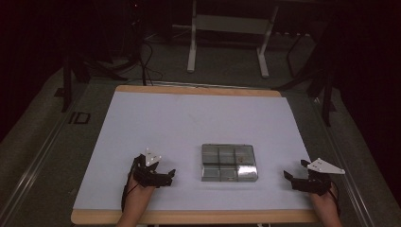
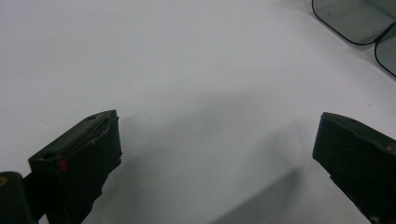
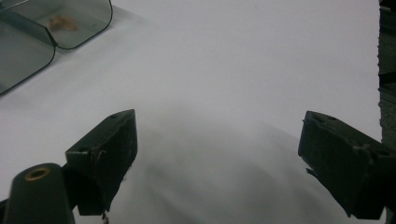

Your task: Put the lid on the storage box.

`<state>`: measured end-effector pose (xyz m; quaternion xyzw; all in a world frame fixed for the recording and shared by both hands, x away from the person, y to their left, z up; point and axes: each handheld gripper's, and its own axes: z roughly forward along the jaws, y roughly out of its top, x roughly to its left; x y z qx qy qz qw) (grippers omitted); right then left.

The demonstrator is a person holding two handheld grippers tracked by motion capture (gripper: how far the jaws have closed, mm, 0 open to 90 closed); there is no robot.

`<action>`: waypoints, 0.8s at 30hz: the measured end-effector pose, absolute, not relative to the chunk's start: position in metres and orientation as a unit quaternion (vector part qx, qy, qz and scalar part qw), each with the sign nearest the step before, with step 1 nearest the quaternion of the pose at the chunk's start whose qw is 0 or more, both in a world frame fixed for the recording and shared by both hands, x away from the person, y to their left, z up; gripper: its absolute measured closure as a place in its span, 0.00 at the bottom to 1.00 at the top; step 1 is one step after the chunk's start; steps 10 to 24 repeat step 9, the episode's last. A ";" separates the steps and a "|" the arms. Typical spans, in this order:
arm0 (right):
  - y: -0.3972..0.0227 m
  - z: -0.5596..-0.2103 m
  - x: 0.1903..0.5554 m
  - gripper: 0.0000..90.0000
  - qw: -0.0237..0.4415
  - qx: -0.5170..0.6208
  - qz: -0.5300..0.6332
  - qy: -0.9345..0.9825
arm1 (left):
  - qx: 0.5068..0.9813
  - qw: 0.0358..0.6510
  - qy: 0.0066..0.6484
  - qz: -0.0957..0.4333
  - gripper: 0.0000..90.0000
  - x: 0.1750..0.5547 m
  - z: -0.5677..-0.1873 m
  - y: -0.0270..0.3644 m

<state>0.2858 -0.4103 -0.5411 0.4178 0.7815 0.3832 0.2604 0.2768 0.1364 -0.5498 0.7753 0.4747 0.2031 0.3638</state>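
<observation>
White table [image 1: 189,123] with a wooden rim, dark floor around, white frame legs [image 1: 227,42] beyond the far edge. Clear compartment box [image 1: 229,162] near the front edge, between the two grippers and apart from both, nothing in the way; long axis across the table, left to right. Left gripper [image 1: 165,175] wide open, holding nothing, jaws toward the box. Right gripper [image 1: 294,171] likewise spread and empty. Box corner [image 2: 359,23] at the upper right of the left gripper view; small brownish bit [image 3: 60,22] in one compartment, plain in the right gripper view.
</observation>
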 end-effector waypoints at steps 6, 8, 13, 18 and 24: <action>-0.411 -0.541 0.286 0.13 0.257 0.421 0.386 0.780 | 0.773 0.367 0.477 0.203 0.02 0.277 -0.550 0.137; -0.411 -0.541 0.286 0.13 0.257 0.421 0.385 0.780 | 0.772 0.367 0.478 0.203 0.02 0.277 -0.550 0.137; -0.411 -0.541 0.286 0.13 0.257 0.421 0.385 0.780 | 0.773 0.366 0.477 0.203 0.02 0.277 -0.550 0.137; -0.411 -0.541 0.286 0.13 0.257 0.421 0.385 0.780 | 0.773 0.366 0.477 0.203 0.02 0.277 -0.550 0.137; -0.411 -0.541 0.286 0.13 0.257 0.421 0.385 0.780 | 0.773 0.366 0.477 0.203 0.02 0.277 -0.550 0.137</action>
